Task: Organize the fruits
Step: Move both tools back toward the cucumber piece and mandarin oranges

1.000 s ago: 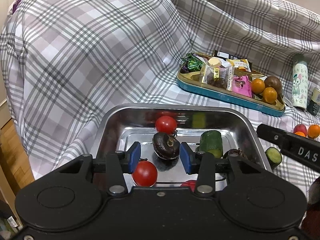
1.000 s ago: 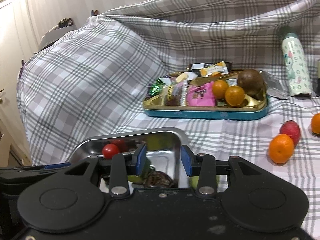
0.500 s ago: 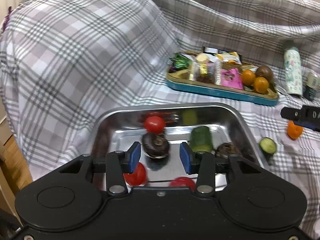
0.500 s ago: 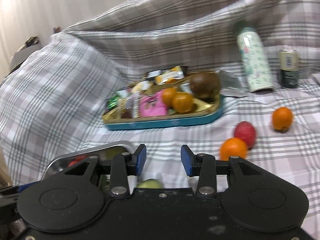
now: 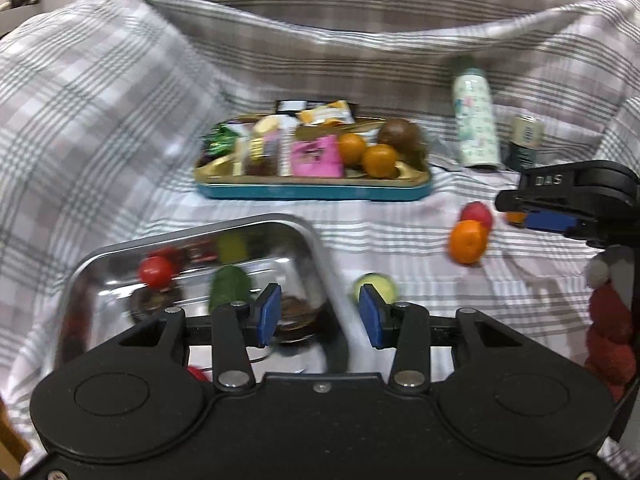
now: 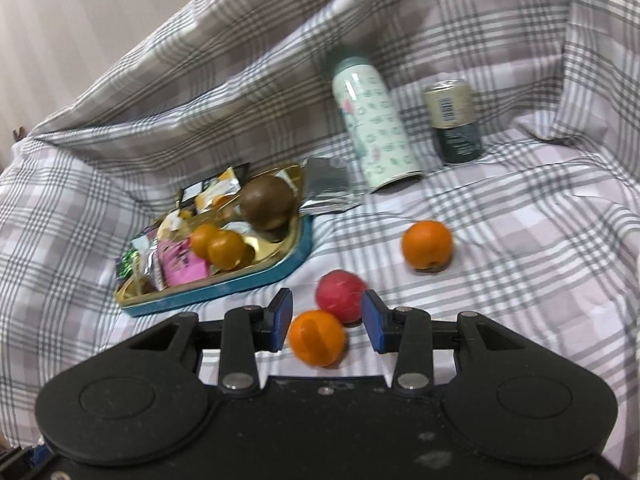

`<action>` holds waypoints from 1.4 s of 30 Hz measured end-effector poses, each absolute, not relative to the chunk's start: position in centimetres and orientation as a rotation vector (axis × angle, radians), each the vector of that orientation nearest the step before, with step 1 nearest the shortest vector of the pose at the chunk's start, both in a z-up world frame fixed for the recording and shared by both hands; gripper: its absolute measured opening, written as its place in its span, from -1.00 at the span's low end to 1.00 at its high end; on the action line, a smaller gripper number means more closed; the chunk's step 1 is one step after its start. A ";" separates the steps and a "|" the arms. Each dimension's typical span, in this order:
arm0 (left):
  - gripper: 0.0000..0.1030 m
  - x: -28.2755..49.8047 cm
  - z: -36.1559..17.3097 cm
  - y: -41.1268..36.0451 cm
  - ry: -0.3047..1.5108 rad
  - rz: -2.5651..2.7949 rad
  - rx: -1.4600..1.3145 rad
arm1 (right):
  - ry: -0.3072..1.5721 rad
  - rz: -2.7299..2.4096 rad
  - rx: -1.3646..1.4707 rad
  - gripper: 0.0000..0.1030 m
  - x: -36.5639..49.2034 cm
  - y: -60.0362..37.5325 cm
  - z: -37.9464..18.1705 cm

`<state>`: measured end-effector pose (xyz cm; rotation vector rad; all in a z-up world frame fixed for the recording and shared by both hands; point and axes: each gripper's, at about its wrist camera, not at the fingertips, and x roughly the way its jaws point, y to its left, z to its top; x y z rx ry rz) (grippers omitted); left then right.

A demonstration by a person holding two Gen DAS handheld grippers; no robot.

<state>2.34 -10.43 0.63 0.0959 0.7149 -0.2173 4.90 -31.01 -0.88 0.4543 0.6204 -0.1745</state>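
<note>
The right hand-held gripper (image 6: 326, 320) points down at a slant, its blue pads apart and holding nothing; an orange (image 6: 317, 337) and a red fruit (image 6: 340, 295) lie on the checked cloth (image 6: 520, 240) just past them. The left hand-held gripper (image 5: 319, 315) is open and empty too, tilted down over the rim of the metal tray (image 5: 312, 236) with fruit inside.

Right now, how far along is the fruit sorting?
Partly done: the steel tray already holds a tomato and a cucumber piece. Both grippers are open and empty. Two oranges, a red fruit and a cucumber slice lie on the cloth.
</note>
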 end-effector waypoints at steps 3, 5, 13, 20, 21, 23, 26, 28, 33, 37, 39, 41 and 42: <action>-0.02 2.8 0.0 -12.2 0.718 -0.239 0.135 | 0.616 -0.192 0.448 -0.18 4.8 -31.3 -0.8; -0.02 3.0 -0.3 -13.2 0.714 -0.246 0.171 | 0.614 -0.201 0.444 -0.18 4.7 -31.5 -0.8; -0.02 3.0 -1.2 -15.7 0.709 -0.276 0.235 | 0.598 -0.224 0.452 -0.18 4.2 -32.3 -0.5; -0.01 3.2 -1.9 -17.6 0.747 -0.337 0.204 | 0.538 -0.304 0.484 -0.18 3.3 -34.4 0.3; -0.01 3.3 -1.9 -17.8 0.763 -0.362 0.180 | 0.534 -0.313 0.497 -0.18 3.1 -34.9 0.4; -0.01 3.7 -2.2 -18.6 0.818 -0.426 0.131 | 0.526 -0.329 0.516 -0.18 2.9 -35.6 0.4; -0.02 3.2 -2.4 -19.6 0.816 -0.461 0.116 | 0.507 -0.354 0.541 -0.18 2.5 -36.7 0.7; -0.02 2.2 -1.8 -19.5 0.773 -0.473 0.114 | 0.503 -0.365 0.556 -0.18 2.2 -37.4 0.7; -0.02 0.1 -0.3 -18.0 0.589 -0.265 0.153 | 0.514 -0.360 0.568 -0.18 2.2 -37.7 0.5; -0.02 1.5 -1.2 -17.0 0.671 -0.192 0.140 | 0.510 -0.342 0.553 -0.18 2.2 -37.2 0.7; -0.02 1.7 -1.7 -16.8 0.692 -0.156 0.139 | 0.511 -0.335 0.547 -0.18 2.3 -36.9 0.7; -0.02 1.6 -1.9 -16.8 0.681 -0.116 0.144 | 0.509 -0.337 0.538 -0.18 2.3 -36.7 0.7; -0.02 1.7 -2.0 -16.9 0.672 -0.093 0.151 | 0.505 -0.342 0.533 -0.18 2.3 -36.7 0.7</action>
